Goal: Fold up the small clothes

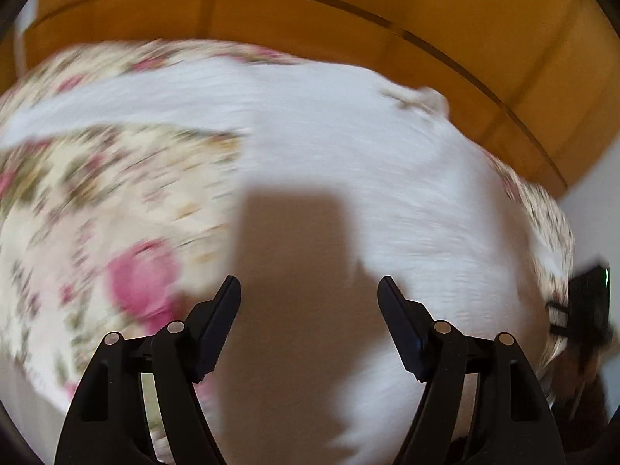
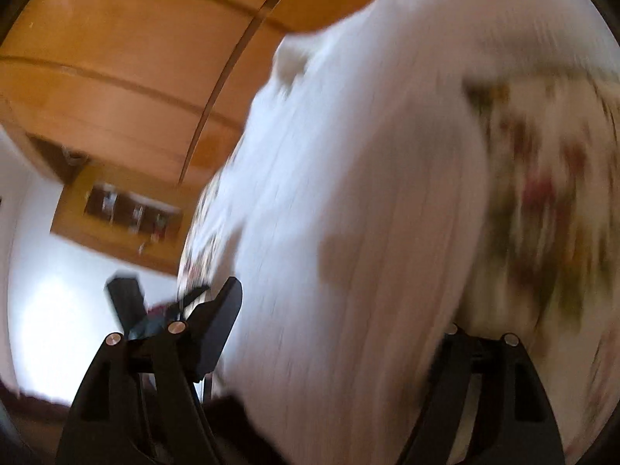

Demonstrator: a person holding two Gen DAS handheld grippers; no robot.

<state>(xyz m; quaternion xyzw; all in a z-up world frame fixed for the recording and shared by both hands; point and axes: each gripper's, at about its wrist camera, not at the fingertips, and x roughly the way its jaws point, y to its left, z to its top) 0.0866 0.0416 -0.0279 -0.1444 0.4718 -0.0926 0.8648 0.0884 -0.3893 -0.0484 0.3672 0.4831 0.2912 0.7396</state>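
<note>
1. A home bedroom: a bed under a floral bedspread (image 1: 97, 193).
2. Orange-brown wooden wardrobe panels (image 1: 348, 7) stand behind it.
3. A wooden shelf unit (image 2: 128, 209) hangs against a white wall (image 2: 50, 294).

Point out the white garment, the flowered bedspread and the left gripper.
white garment (image 1: 329, 124): left wrist view, on its ribbed middle.
flowered bedspread (image 1: 100, 209): left wrist view, on the printed patch left of the garment.
left gripper (image 1: 309, 325): left wrist view, midway between its open fingertips.
</note>
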